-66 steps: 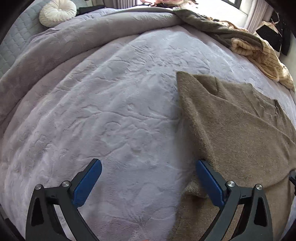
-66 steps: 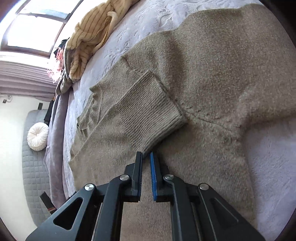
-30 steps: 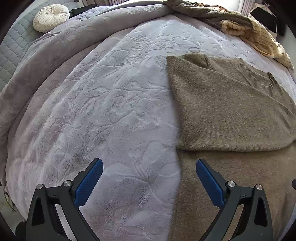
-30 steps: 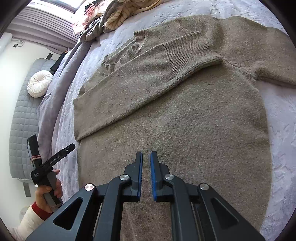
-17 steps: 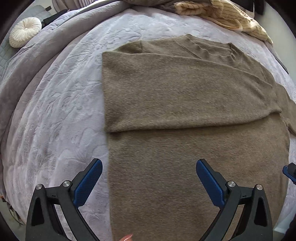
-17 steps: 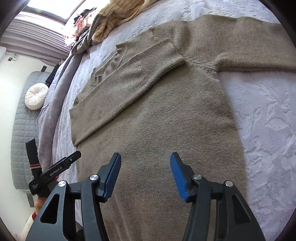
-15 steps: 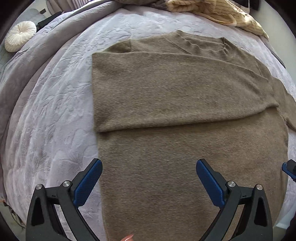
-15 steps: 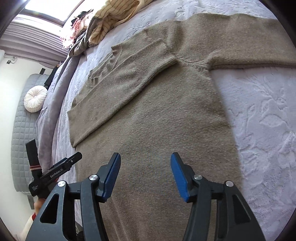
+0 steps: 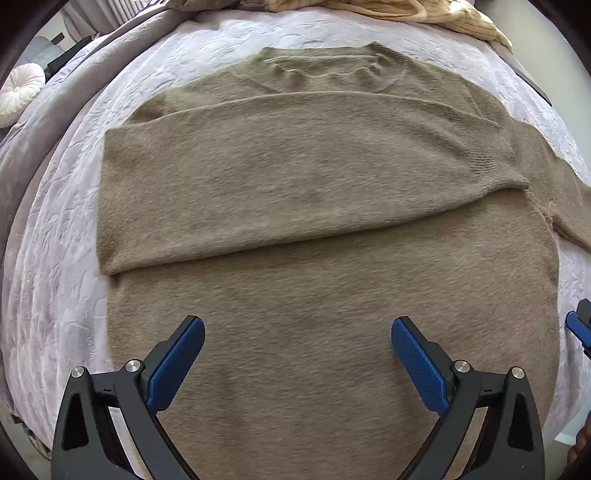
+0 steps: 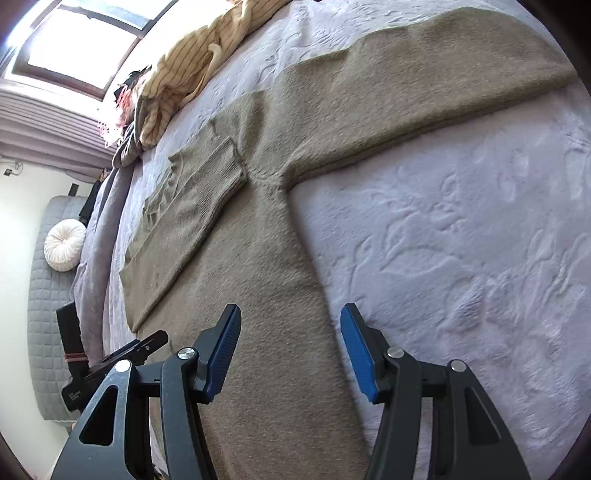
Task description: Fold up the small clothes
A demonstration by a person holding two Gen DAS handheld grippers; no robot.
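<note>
A brown knit sweater (image 9: 314, 302) lies flat on the bed, collar at the far side. One sleeve (image 9: 295, 184) is folded across the chest. The other sleeve (image 10: 424, 85) stretches straight out over the bedspread in the right wrist view. My left gripper (image 9: 297, 350) is open and empty above the sweater's lower body. My right gripper (image 10: 290, 343) is open and empty over the sweater's right side edge (image 10: 314, 295). The left gripper also shows in the right wrist view (image 10: 110, 365).
The bed has a lilac embossed bedspread (image 10: 461, 258). A cream striped garment (image 9: 388, 7) and other clothes are piled at the far edge, seen also in the right wrist view (image 10: 184, 66). A round white cushion (image 10: 64, 245) rests against the grey headboard.
The right gripper opened and shifted right toward the sweater's side edge and outstretched sleeve. The left gripper moved right from the bedspread to over the sweater's lower body, staying open.
</note>
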